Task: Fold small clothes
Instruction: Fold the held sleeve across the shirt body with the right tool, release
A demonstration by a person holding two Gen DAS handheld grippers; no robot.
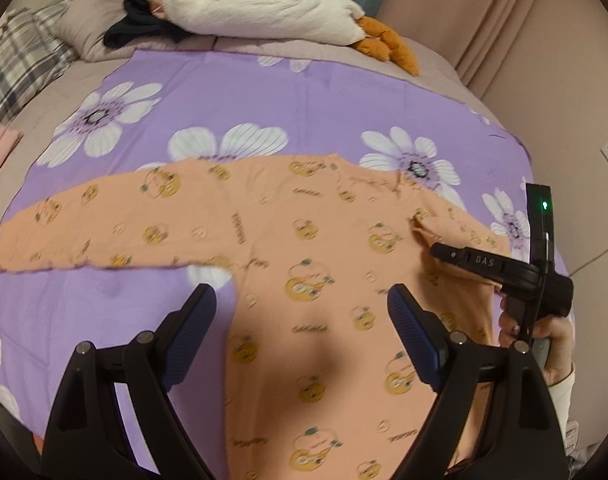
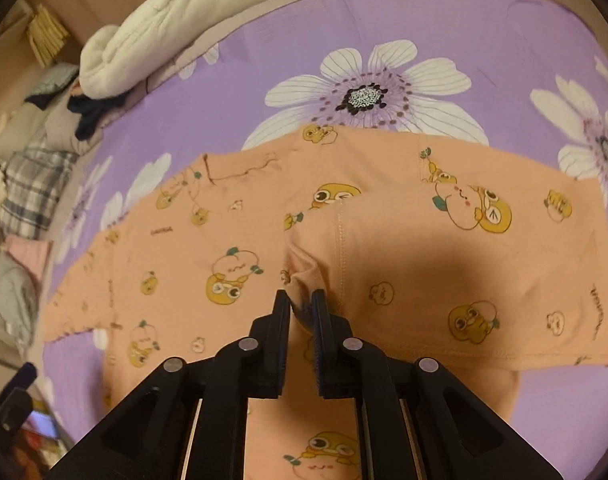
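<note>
The peach long-sleeved shirt lies spread flat on the purple flowered sheet that covers the bed, body toward the operator and one sleeve stretched out fully to the left. The other sleeve is doubled back over the body, its cuff gathered into a bunch

The fabric appears to be a thin printed knit: light, soft, limp and not fragile. Judged from its drape, it will sag wherever it is unsupported and will slide easily over the smooth sheet. Take hold at edges, cuffs and seams, pinching through all layers; a grip in mid-panel would only raise a peak and drag wrinkles into the fold

The right tool is closed on the bunched cuff of the folded sleeve, with cloth visible between its fingers. The left tool hangs above the shirt body with its fingers spread wide, gripping nothing

Beyond the sheet, a white plush goose with orange feet lies near the far edge, next to dark clothing and a plaid pillow
</note>
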